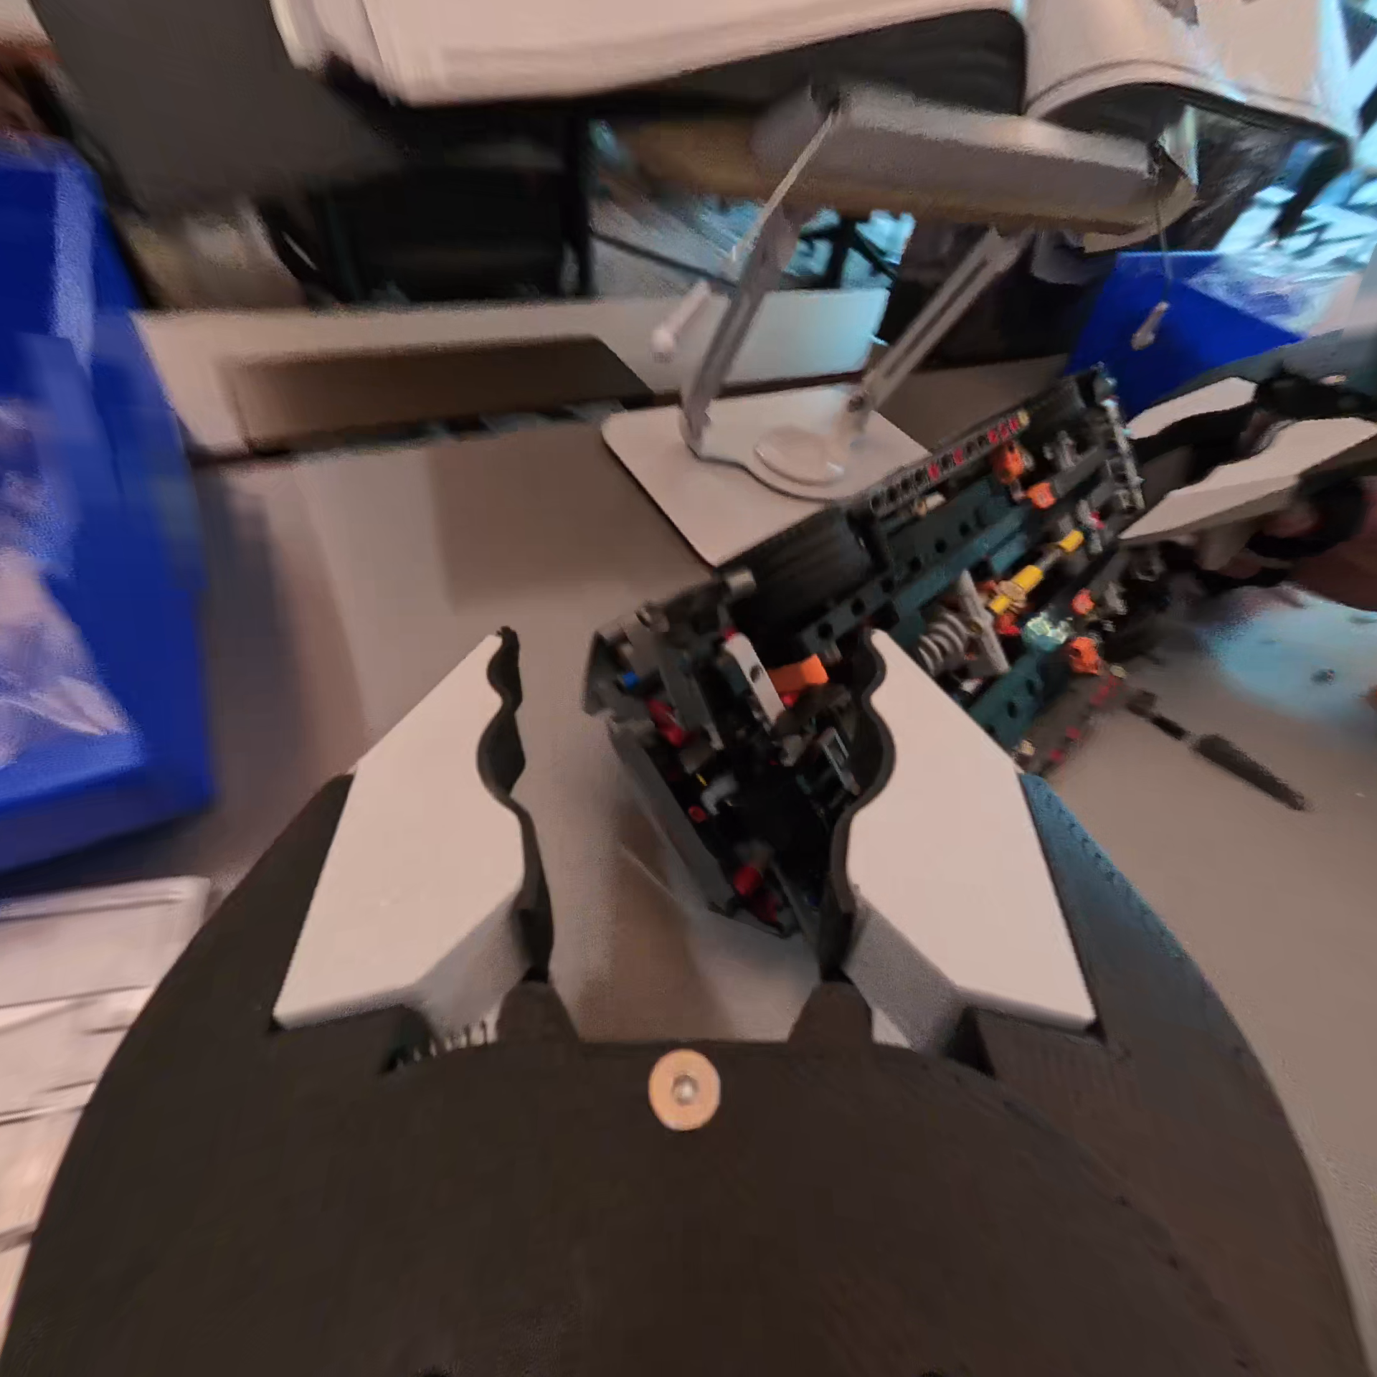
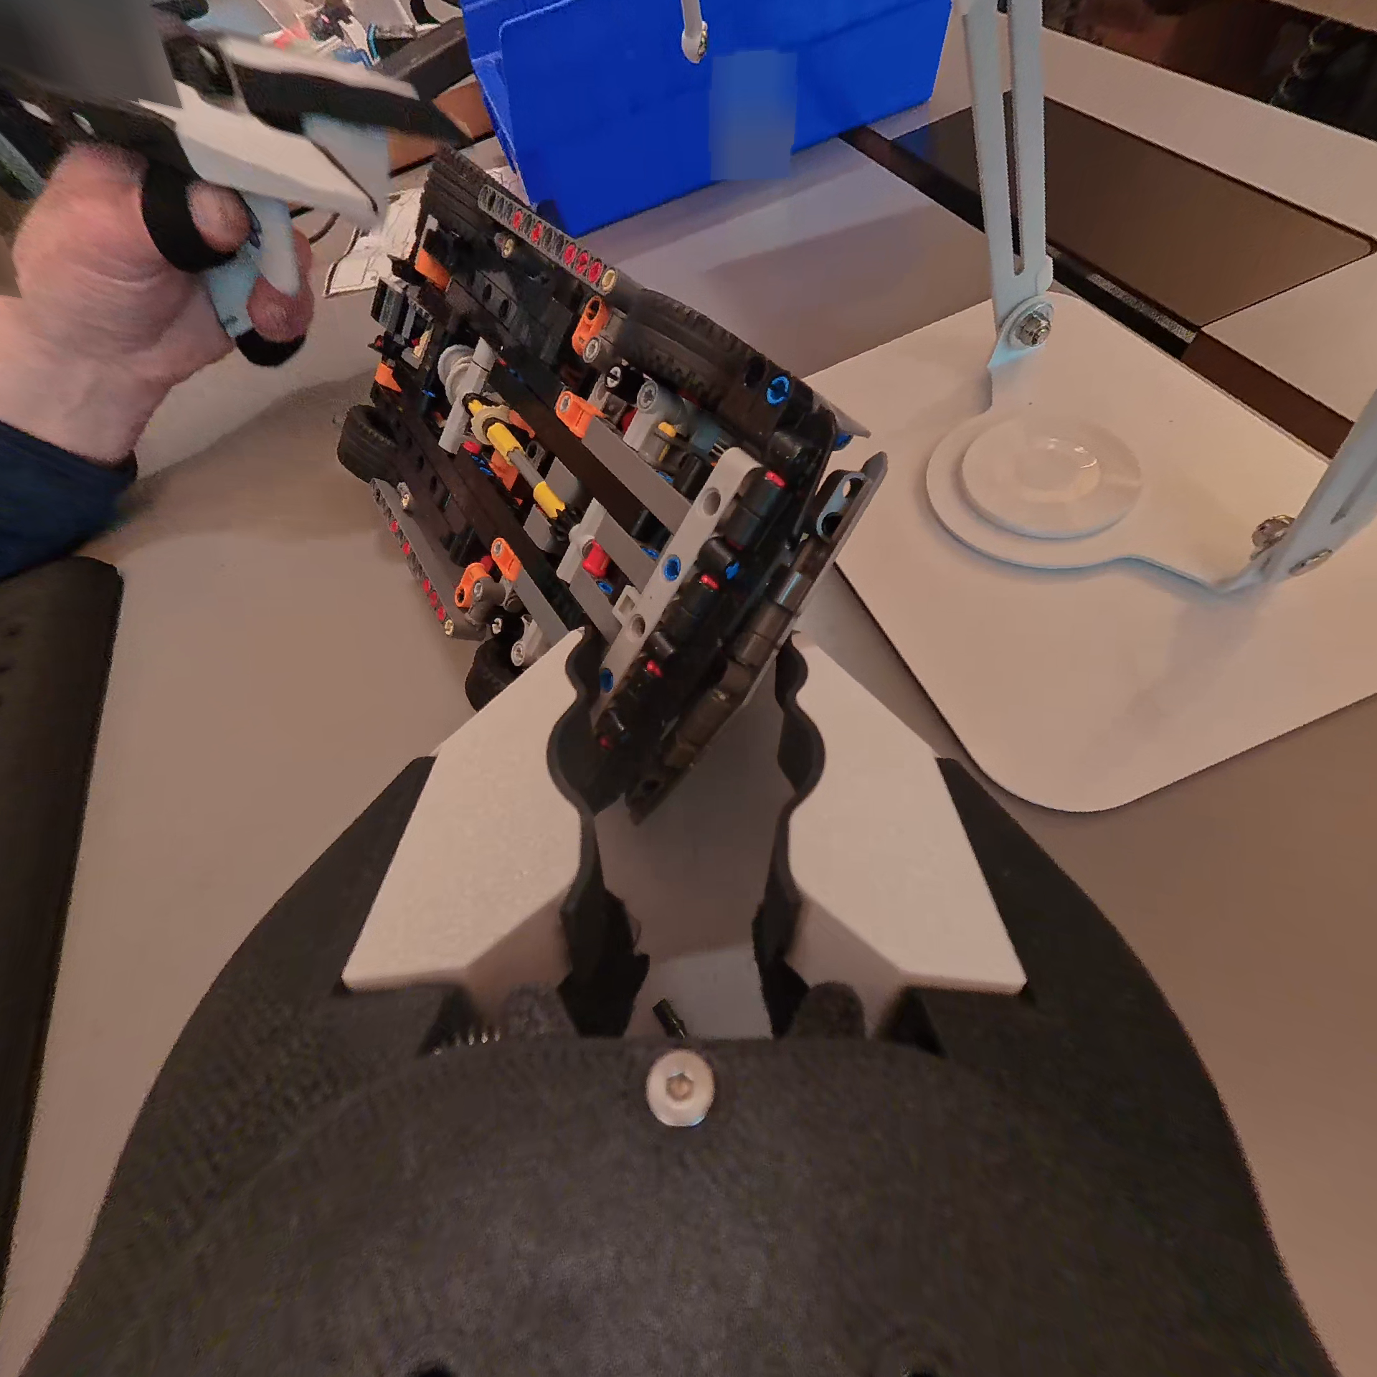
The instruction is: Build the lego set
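Note:
A dark Lego Technic chassis (image 1: 969, 536) with orange, yellow and red pins is tipped up on its long side on the grey table (image 2: 261, 745). My left gripper (image 1: 689, 644) is open wide around one end of it; the model rests against the right finger (image 1: 939, 805) and stands clear of the left one. My right gripper (image 2: 685, 656) is closed on the other end of the chassis (image 2: 566, 417). The right gripper also shows far right in the left wrist view (image 1: 1129, 477). The left gripper shows top left in the right wrist view (image 2: 395, 156), held by a hand (image 2: 97, 298).
A white stand base (image 2: 1043, 596) with slanted metal arms sits just beyond the model (image 1: 745, 477). Blue bins stand at the left (image 1: 74, 521) and behind (image 2: 670, 112). A black pad (image 2: 45, 745) lies at the table's left. Small dark loose pieces (image 1: 1229, 760) lie on the table. From the right gripper's tips to the model (image 1: 745, 477) is close to 15 cm.

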`<move>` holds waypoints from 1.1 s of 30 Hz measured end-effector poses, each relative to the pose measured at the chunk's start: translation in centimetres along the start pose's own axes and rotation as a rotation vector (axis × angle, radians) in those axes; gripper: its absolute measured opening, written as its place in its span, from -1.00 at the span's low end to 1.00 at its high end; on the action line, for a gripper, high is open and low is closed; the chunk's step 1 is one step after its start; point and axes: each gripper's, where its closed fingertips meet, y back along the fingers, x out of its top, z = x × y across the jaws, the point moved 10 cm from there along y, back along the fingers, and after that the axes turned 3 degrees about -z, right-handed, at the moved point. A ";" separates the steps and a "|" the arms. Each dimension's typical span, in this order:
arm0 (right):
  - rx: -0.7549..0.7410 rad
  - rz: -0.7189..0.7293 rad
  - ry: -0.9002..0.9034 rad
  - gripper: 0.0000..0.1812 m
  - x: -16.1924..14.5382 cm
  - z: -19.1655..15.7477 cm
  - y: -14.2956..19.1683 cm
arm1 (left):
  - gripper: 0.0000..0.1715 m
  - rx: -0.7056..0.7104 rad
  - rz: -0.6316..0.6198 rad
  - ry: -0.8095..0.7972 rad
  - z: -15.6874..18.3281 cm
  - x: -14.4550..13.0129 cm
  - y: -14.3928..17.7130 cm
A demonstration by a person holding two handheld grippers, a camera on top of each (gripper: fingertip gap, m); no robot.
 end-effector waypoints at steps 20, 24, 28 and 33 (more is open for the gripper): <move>0.011 -0.011 0.019 -0.50 0.1 -0.1 0.0 | -0.30 -0.032 -0.369 -0.927 10.3 3.9 -7.1; 0.009 -0.012 0.021 -0.50 0.1 -0.2 0.0 | -0.41 -0.060 -0.391 -0.947 10.4 3.9 -7.7; 0.012 -0.012 0.016 -0.50 0.1 -0.2 0.0 | -0.41 -0.060 -0.405 -0.974 10.5 4.0 -8.0; 0.016 -0.013 0.011 -0.50 0.1 -0.1 0.1 | -0.42 -0.064 -0.384 -0.977 10.5 3.8 -8.0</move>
